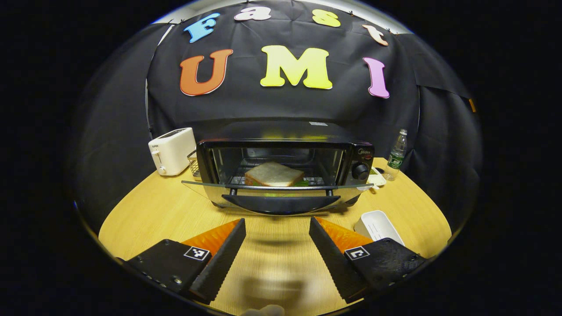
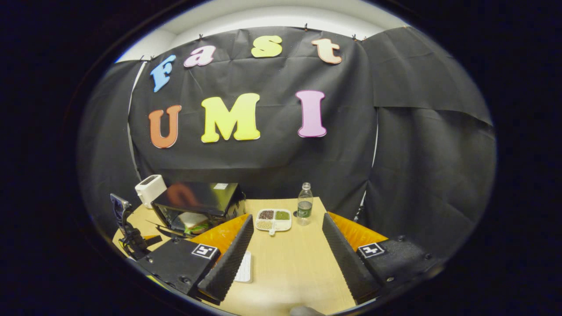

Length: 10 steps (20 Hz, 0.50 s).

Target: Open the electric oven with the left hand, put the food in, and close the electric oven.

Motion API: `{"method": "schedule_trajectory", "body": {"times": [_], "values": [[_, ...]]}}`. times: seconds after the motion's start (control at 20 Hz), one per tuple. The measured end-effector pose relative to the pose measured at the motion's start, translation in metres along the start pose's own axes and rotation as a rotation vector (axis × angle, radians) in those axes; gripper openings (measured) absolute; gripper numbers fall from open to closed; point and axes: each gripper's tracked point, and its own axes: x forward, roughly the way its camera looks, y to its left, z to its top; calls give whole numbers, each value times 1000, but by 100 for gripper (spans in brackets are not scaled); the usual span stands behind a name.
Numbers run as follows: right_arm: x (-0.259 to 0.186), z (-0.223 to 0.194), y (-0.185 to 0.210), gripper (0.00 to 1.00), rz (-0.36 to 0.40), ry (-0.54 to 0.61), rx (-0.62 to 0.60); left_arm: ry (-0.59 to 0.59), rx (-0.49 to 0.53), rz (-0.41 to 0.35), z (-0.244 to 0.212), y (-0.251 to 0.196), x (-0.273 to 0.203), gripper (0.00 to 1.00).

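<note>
The black electric oven (image 1: 281, 145) stands in the middle of the round wooden table (image 1: 167, 210). Its glass door (image 1: 276, 188) hangs down flat, with the dark handle (image 1: 281, 202) toward me. A toasted sandwich (image 1: 273, 174) lies on the rack inside. My left gripper (image 1: 276, 245) is open a short way in front of the handle and holds nothing. In the right gripper view the oven (image 2: 197, 202) sits at the lower left with the sandwich (image 2: 193, 220) inside. My right gripper (image 2: 287, 256) is open and empty, raised over the table's right part.
A white toaster (image 1: 172, 150) stands left of the oven, and a water bottle (image 1: 397, 154) stands to its right. A white tray (image 1: 377, 226) lies near my left gripper's right finger. A divided dish of beans (image 2: 273, 219) sits beside the bottle (image 2: 304, 204).
</note>
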Motion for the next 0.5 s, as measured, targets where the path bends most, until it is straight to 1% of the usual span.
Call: {"method": "schedule_trajectory", "body": {"times": [0.15, 0.4, 0.5], "values": [[2, -4, 0, 91, 7, 14, 7, 15, 12, 14, -3, 6, 13, 96], [3, -3, -4, 91, 2, 8, 0, -26, 17, 23, 21, 4, 19, 95], [1, -3, -6, 91, 1, 11, 7, -46, 24, 24, 38, 5, 27, 95]]}}
